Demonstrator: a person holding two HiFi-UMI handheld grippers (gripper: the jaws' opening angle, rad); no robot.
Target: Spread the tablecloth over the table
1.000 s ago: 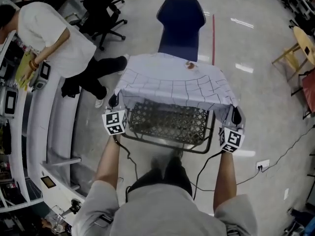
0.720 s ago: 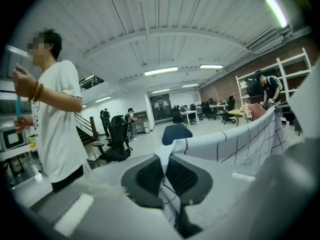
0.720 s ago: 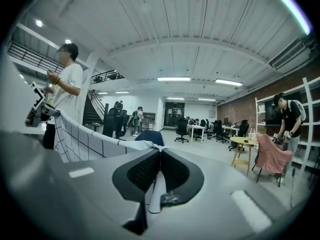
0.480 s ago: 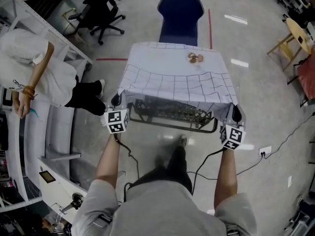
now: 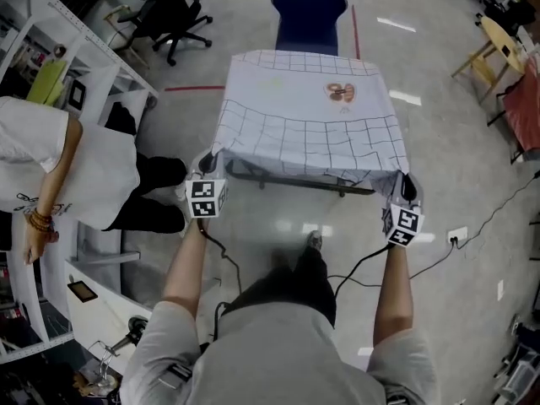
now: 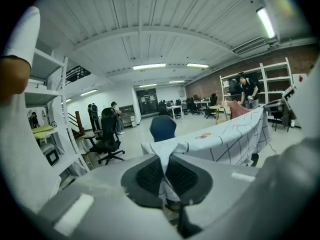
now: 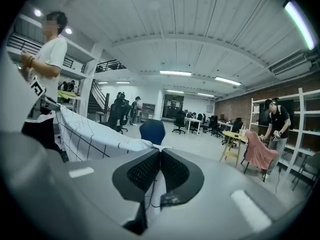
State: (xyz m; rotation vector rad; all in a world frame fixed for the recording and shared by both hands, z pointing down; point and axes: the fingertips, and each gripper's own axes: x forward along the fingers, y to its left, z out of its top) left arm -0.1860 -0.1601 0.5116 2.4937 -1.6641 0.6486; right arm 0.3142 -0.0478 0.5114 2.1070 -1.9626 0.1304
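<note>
Two grippers are in use, both on the near side of the table point(image 5: 295, 181), one at each near corner.

Left gripper point(image 5: 206, 164): jaws clenched on the near left corner of the tablecloth point(image 5: 304, 121). Its own view shows a fold of white fabric pinched flat between the black pads.

Right gripper point(image 5: 406, 189): jaws likewise clamped on the near right corner of the cloth. The fabric enters at the pad tips and a strip hangs down between them.

Tablecloth: white with a dark grid of lines, lying over the table top. Its near hem is stretched between the two grippers, just off the table's near edge. A dark frame bar of the table shows below that hem. A small brownish print point(image 5: 341, 92) sits on the cloth toward the table's far right corner.

Near right of the table, a cable runs across the floor to a white socket point(image 5: 456, 236).

Left of the table, a person in a white top point(image 5: 67, 163) stands beside white shelving point(image 5: 80, 57).

Directly beyond the table's far edge stands a blue chair point(image 5: 310, 11). A red floor line point(image 5: 354, 32) runs just beside that chair, on the table's far right.

Beyond the table's far left corner, well apart, is a black office chair point(image 5: 173, 7). Far right of the table, well apart, is a wooden stool point(image 5: 489, 53).
</note>
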